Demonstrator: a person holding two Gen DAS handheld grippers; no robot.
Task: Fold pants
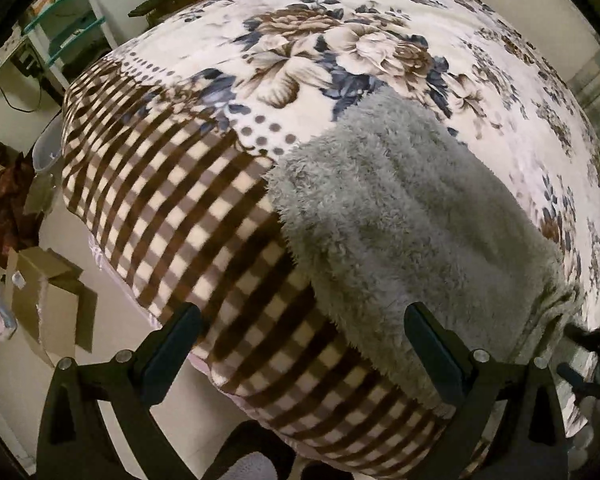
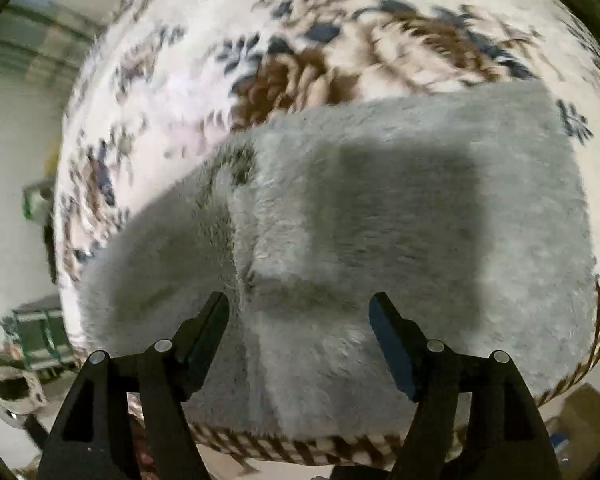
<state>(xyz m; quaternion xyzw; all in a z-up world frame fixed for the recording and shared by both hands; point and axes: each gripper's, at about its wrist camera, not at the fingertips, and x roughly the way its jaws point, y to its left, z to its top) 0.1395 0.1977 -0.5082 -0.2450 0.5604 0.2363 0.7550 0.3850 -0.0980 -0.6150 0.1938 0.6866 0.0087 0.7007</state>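
No words, labels, brand names, numbers or signs can be read anywhere in either wrist view at this moment.

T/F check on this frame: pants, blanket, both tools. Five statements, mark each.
1. The grey fuzzy pants lie on a floral and checked blanket. True.
2. The left tool is shut on the pants. False: its jaws are open, holding nothing.
3. The right tool is open above the pants. True.
4. The pants are red denim. False: grey and fluffy.
5. The pants hang off a chair. False: they lie on the blanket.
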